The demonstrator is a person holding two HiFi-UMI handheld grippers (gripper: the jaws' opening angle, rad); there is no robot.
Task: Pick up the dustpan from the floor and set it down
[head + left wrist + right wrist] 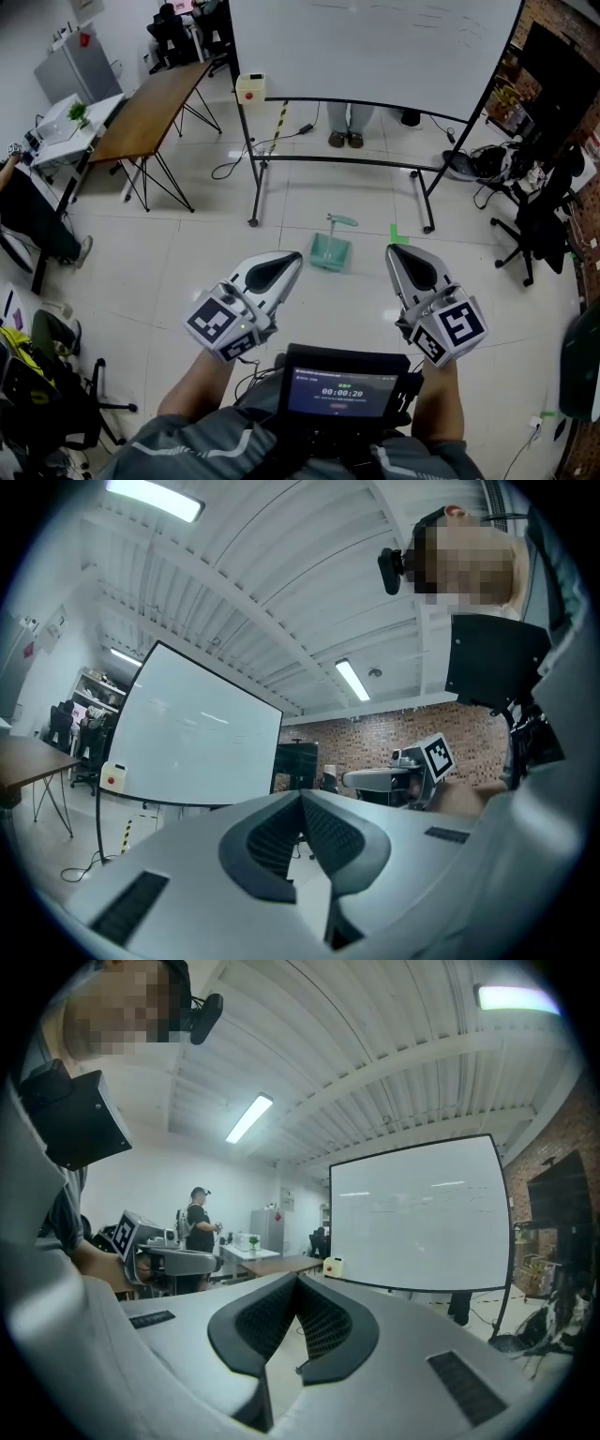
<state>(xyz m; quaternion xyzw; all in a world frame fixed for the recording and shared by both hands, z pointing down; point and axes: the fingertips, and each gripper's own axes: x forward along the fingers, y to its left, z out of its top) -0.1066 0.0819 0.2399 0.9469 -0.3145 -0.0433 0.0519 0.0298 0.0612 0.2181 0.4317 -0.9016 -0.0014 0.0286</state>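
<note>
A light green dustpan [332, 249] lies on the white tiled floor, its short handle pointing away from me. My left gripper [292, 260] is held level at the lower left of it, jaws shut and empty. My right gripper [398, 255] is held level at the dustpan's lower right, also shut with nothing in it. Both are well above the floor and apart from the dustpan. In the left gripper view the closed jaw tips [302, 797] meet, and the dustpan is hidden. In the right gripper view the jaw tips [298, 1283] also meet.
A large rolling whiteboard [375, 56] on a black frame stands just beyond the dustpan. A wooden table [150, 108] stands at the left, office chairs [539, 220] at the right. A person's feet [345, 139] show behind the board. A screen [342, 392] hangs at my chest.
</note>
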